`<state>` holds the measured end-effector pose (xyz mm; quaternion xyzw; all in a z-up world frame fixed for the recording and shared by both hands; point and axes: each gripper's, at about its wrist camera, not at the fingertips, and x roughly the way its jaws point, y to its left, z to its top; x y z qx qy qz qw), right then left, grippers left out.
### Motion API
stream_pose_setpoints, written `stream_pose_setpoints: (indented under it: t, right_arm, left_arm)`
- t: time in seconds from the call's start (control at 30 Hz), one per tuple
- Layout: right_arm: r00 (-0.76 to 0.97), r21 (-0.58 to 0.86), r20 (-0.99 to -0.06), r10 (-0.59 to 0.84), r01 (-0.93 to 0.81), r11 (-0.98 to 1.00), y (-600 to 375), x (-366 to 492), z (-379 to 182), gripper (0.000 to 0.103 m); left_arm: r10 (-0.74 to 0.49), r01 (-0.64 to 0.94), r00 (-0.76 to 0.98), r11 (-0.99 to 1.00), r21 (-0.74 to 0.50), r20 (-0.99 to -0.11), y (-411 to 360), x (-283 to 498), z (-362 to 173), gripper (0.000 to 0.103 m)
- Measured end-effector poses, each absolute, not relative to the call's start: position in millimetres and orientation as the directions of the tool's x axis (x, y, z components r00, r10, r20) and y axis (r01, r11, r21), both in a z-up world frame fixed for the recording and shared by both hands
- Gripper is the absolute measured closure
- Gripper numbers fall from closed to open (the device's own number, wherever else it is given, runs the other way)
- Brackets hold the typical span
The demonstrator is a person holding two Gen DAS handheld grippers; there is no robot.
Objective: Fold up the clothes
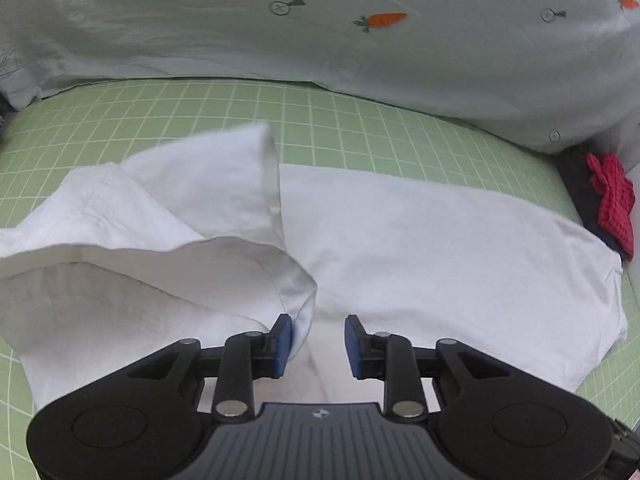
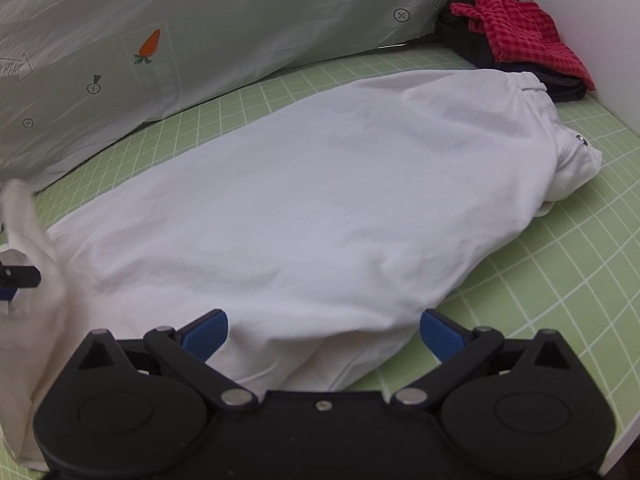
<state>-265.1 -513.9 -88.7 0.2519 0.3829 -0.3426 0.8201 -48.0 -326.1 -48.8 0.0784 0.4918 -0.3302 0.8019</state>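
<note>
A white garment [image 1: 440,248] lies spread across the green grid mat [image 1: 320,120], its buttoned waistband [image 2: 576,144] at the far right. One end of it [image 1: 168,216] is lifted and folded over in a loose, billowing loop. My left gripper [image 1: 319,344] hovers over the garment with its jaws apart. The hem of the lifted fold [image 1: 302,320] brushes the left blue pad, but nothing is pinched. My right gripper [image 2: 324,334] stands wide open over the garment's [image 2: 320,200] near edge, white cloth lying between and under its fingers [image 2: 208,334], unpressed.
A pale bedding piece with carrot prints [image 1: 320,32] bulges along the back of the mat. A red checked cloth [image 2: 524,28] sits on a dark folded garment [image 2: 472,48] in the far right corner, next to a white wall [image 2: 592,20].
</note>
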Motion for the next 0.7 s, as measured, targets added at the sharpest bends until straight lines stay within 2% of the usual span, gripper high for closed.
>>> stream_pose_setpoints:
  t: [0.27,0.33,0.43,0.7]
  right_arm:
    - [0.485,0.126,-0.798,-0.358,0.715,0.688,-512.2,-251.8,-91.7,0.000]
    - [0.502,0.121,-0.786,-0.361,0.697,0.707,-504.4,-239.9,-89.4,0.000]
    - [0.544,0.133,-0.764,-0.348,0.660,0.739,-490.2,-217.8,-84.4,0.000]
    - [0.641,0.194,-0.750,-0.163,0.449,0.872,-423.0,-129.1,-71.5,0.000]
  left_arm:
    - [-0.487,0.527,0.399,0.815,-0.240,-0.777,-273.9,-41.8,-18.5,0.049]
    - [-0.463,0.490,0.431,0.841,-0.230,-0.774,-253.5,-36.5,-13.8,0.047]
    - [-0.410,0.431,0.475,0.880,-0.200,-0.779,-222.8,-25.4,-11.4,0.037]
    - [-0.277,0.304,0.458,0.942,-0.144,-0.845,-142.4,-8.6,-33.8,0.028]
